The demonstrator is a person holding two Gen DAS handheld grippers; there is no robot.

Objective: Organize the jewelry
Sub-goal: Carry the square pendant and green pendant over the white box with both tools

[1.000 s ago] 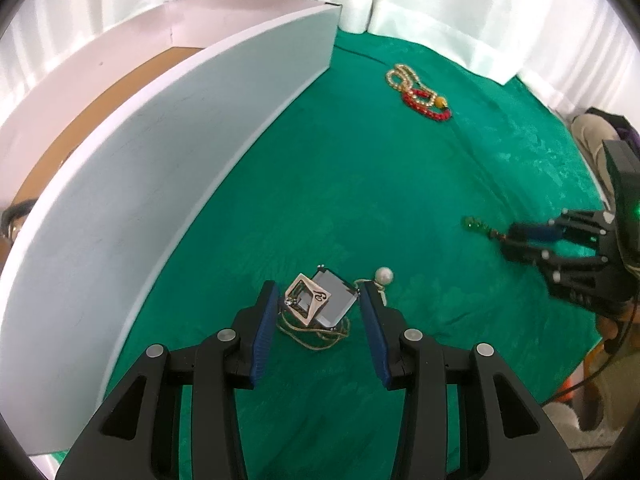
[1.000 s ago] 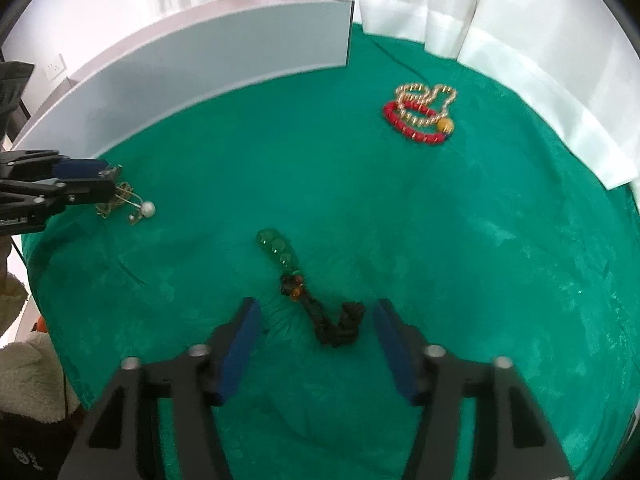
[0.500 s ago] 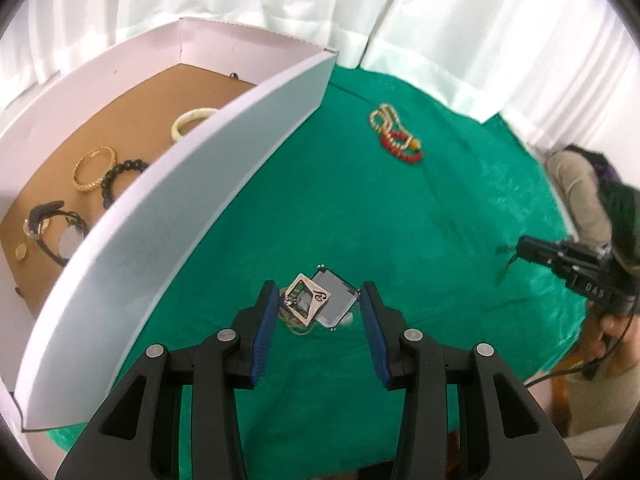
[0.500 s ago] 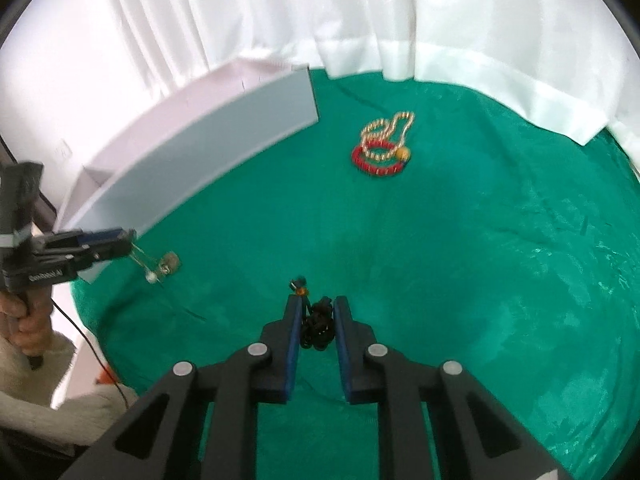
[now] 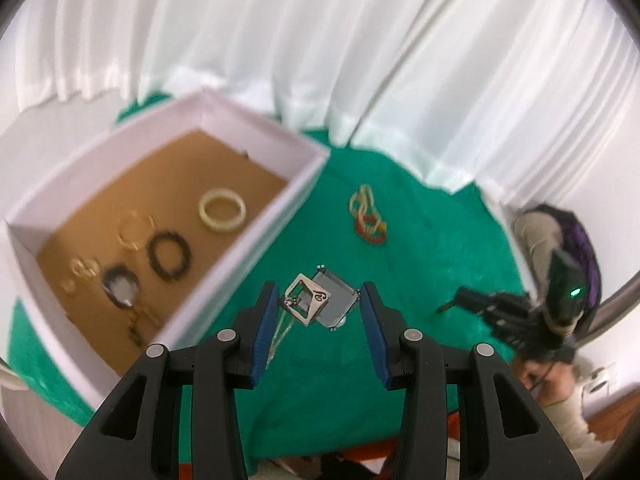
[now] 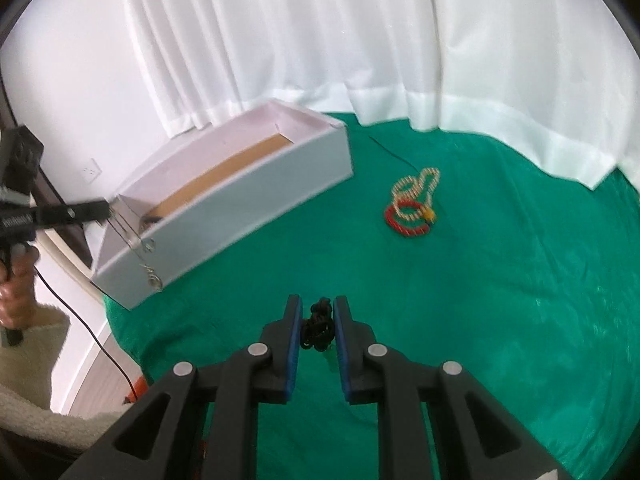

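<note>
Currently: left gripper, holding pendant necklace, is nearer box; right gripper, clamping dark bracelet, farther.

A staged recording spot in a room is shown: a table covered in green cloth, closed in by white curtains across the top, a wall socket at left

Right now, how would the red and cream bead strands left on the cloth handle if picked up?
The bead strands lie in loose overlapping loops, so they are probably floppy and would drape. Being tangled together, both may lift at once. Round beads could slip between gripper pads.
</note>
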